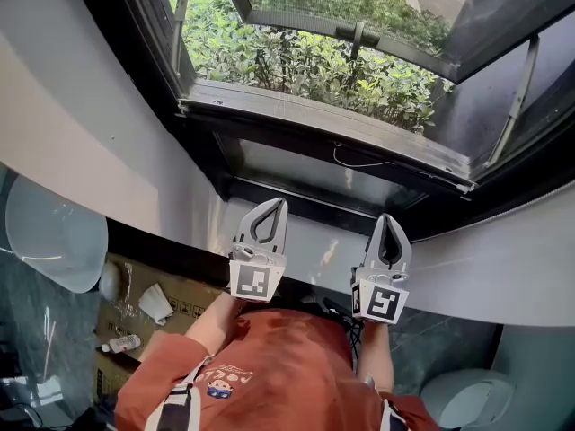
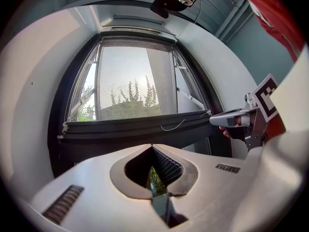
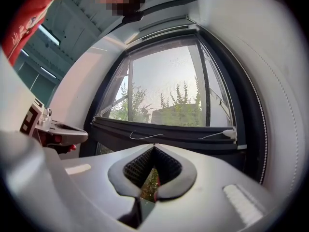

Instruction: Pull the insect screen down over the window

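Nearest is the person's orange-red shirt (image 1: 269, 366), seen from straight above. Down at the near left, on the dark stone floor (image 1: 36, 330), there's a cardboard box (image 1: 175, 305) with a few small white bits on top. A big rounded white shell (image 1: 54, 241) sits just left of the box, and another pale rounded shape (image 1: 467, 398) sits at the near right. Can't tell what either one is.

Both tools are held up side by side, a little apart, pointing at the window. The left gripper (image 1: 275, 203) is closed right up, jaws tip to tip, with nothing in them. Same for the right gripper (image 1: 389, 219), pinched together on nothing. Neither touches the window.

Past them the white wall (image 1: 81, 124) curves round a dark window frame (image 1: 205, 160). Lowest in the frame is a fixed glass pane (image 1: 314, 171). The insect screen (image 2: 135, 71) looks to be down. Its bottom bar (image 1: 314, 119) lies across the foot of the opening with a thin white cord (image 1: 364, 162) draped on it. The view above the bar is a bit greyed out, though I can't really pick out the mesh.

Farthest out, the sash (image 1: 359, 32) is swung outward over green shrubs (image 1: 296, 61).
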Demonstrator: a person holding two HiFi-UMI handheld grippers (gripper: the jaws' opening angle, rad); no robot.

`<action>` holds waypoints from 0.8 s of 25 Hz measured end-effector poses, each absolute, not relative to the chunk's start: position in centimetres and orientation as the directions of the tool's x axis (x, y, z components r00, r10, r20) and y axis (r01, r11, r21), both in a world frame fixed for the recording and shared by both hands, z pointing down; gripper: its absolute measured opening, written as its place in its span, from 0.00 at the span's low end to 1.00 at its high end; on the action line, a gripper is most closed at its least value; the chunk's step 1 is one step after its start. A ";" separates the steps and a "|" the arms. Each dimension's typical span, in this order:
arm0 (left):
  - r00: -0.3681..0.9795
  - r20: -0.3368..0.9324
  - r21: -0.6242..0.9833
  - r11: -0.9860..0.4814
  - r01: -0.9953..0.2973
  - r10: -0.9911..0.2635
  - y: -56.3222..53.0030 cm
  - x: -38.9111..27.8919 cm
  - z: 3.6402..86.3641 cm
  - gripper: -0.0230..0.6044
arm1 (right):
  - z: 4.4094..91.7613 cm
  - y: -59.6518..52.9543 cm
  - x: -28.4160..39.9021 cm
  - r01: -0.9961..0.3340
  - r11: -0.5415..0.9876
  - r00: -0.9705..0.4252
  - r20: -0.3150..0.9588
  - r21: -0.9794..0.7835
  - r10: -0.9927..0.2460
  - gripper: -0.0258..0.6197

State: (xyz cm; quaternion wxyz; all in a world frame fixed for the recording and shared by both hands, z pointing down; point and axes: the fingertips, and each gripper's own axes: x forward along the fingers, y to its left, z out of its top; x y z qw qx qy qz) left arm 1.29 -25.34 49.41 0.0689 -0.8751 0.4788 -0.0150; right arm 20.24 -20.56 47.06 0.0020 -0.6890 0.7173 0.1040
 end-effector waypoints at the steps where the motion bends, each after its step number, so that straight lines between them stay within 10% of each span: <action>1: 0.543 -0.038 -0.140 -0.533 -0.834 -0.839 -25.3 1.3 49.4 0.04 | 47.0 -20.6 20.1 -0.988 0.032 -0.054 -0.146 0.149 -0.988 0.05; 20: 0.558 -0.055 -0.122 -0.549 -0.827 -0.828 -24.9 1.7 49.0 0.04 | 46.2 -20.4 19.9 -0.987 0.028 -0.053 -0.159 0.157 -0.986 0.05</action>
